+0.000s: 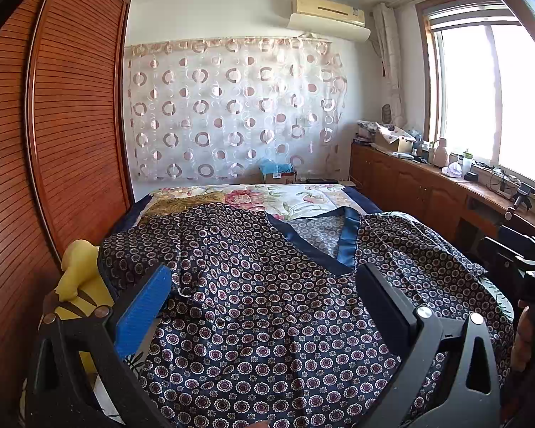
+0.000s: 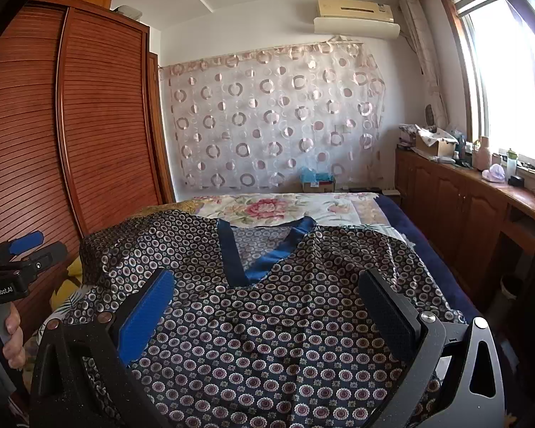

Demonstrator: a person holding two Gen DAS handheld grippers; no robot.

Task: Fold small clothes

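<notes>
Patterned top (image 1: 267,321), spread flat and unfolded on bed (image 1: 303,196); left tool (image 1: 264,306) and right tool (image 2: 267,306) both wide open, holding nothing; folding entirely outstanding.

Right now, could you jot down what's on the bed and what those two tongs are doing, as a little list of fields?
place: bedroom, on a bed with a floral cover
garment: dark patterned top with blue neck trim, spread out flat, unfolded
left tongs: wide open, above the top, gripping nothing
right tongs: wide open, above the top, gripping nothing
beside bed: wooden wardrobe, window
</notes>
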